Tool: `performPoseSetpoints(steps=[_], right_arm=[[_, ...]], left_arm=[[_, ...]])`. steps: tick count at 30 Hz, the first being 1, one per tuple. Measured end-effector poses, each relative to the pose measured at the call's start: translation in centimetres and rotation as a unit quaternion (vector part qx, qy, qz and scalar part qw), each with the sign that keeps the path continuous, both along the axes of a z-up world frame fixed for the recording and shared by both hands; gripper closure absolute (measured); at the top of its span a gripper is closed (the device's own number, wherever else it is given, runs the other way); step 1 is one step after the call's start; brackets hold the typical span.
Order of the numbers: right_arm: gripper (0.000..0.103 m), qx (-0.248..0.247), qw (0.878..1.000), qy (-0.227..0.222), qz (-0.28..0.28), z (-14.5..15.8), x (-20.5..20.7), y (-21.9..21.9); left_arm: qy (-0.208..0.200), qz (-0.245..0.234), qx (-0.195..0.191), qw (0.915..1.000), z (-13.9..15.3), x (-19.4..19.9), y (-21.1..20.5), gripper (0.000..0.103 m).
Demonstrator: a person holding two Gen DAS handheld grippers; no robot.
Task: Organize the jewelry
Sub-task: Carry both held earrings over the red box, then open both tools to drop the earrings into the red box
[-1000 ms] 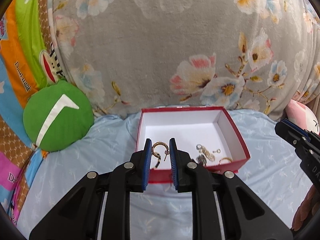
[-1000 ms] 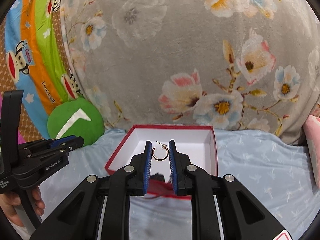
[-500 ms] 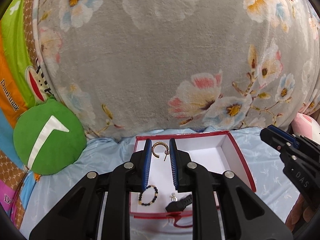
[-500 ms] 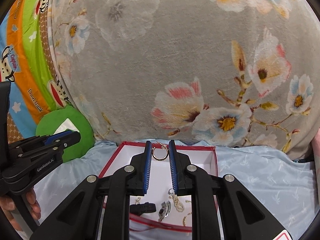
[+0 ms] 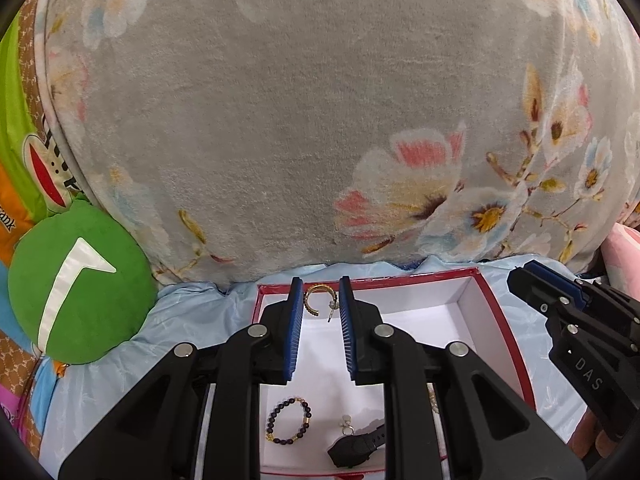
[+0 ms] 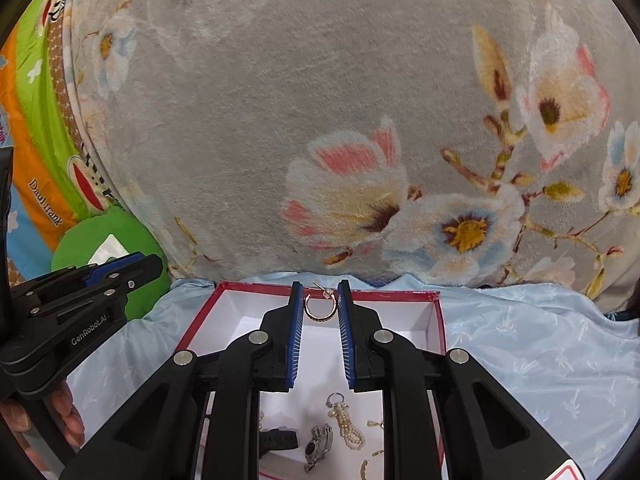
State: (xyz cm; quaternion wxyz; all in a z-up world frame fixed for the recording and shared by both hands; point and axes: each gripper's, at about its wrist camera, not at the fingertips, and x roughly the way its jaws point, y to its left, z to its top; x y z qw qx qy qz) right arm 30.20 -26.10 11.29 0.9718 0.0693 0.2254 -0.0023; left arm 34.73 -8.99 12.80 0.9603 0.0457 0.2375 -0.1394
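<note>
Both grippers are pushing forward over the red box (image 5: 516, 344) now; a second ago its whole white floor was lying ahead of them, and now the far wall is sitting right at the fingertips, with the flowered grey blanket (image 5: 280, 120) filling much more of each view.

The left gripper (image 5: 319, 304) is pinching a gold hoop earring (image 5: 314, 298) between its narrow blue pads, post dangling. The right gripper (image 6: 319, 304) is clamping the matching gold hoop (image 6: 319, 307) just the same, fingers nearly closed. Both earrings are hanging above the back of the box, not yet set down.

Below, on the box floor, a dark beaded bracelet (image 5: 289, 421), a black watch (image 5: 356, 446), a silver watch (image 6: 318, 446) and a pearl piece (image 6: 349, 426) are lying near the front wall.

The risk from here, as I judge it: the hoops are tiny and held right at the pad tips, so a slight loosening or a knock against the box wall could be dropping one onto the pale blue sheet (image 6: 540, 352), or into the blanket folds behind. Carrying on forward could also be overshooting the box altogether.

Writing: "GenRobot.AI" is reading along the left gripper's side in the right view, "DAS" on the right gripper's side in the left view, and "Paul Frank" lettering on the orange cartoon fabric (image 6: 44, 200) beside the green cushion (image 5: 76, 284).
</note>
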Motion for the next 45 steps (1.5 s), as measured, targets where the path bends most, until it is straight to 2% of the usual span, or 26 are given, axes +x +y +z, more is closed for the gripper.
performPoseSetpoints(steps=[26,36,37,38,39,40,42,45], right_arm=[[0.087,0.001,0.998,0.056,-0.008,-6.1,5.9,-1.5],[0.086,-0.004,0.998,0.064,-0.009,-7.2,7.2,-1.3],[0.079,-0.004,0.998,0.06,-0.012,-7.2,7.3,-1.3],[0.072,-0.005,0.998,0.06,-0.017,-7.2,7.3,-1.4],[0.058,-0.004,0.998,0.056,-0.021,-7.1,7.1,-1.5],[0.054,-0.002,0.998,0.05,-0.026,-7.0,6.9,-1.6],[0.054,0.002,0.999,0.045,-0.03,-6.6,6.5,-1.9],[0.052,0.005,0.998,0.043,-0.037,-6.2,5.8,-2.2]], left_arm=[[0.044,0.013,0.027,0.9986,-5.6,5.8,-2.8,0.086],[0.058,0.018,0.032,0.9976,-7.0,7.3,-3.5,0.085],[0.059,0.021,0.03,0.9976,-7.1,7.5,-3.5,0.081],[0.061,0.031,0.03,0.9972,-7.3,7.8,-3.5,0.063],[0.061,0.033,0.027,0.9972,-7.3,7.8,-3.4,0.05],[0.059,0.038,0.026,0.9972,-7.4,7.7,-3.2,0.046],[0.056,0.046,0.027,0.997,-7.3,7.6,-2.9,0.041],[0.061,0.054,0.02,0.9965,-7.2,7.3,-2.2,0.039]])
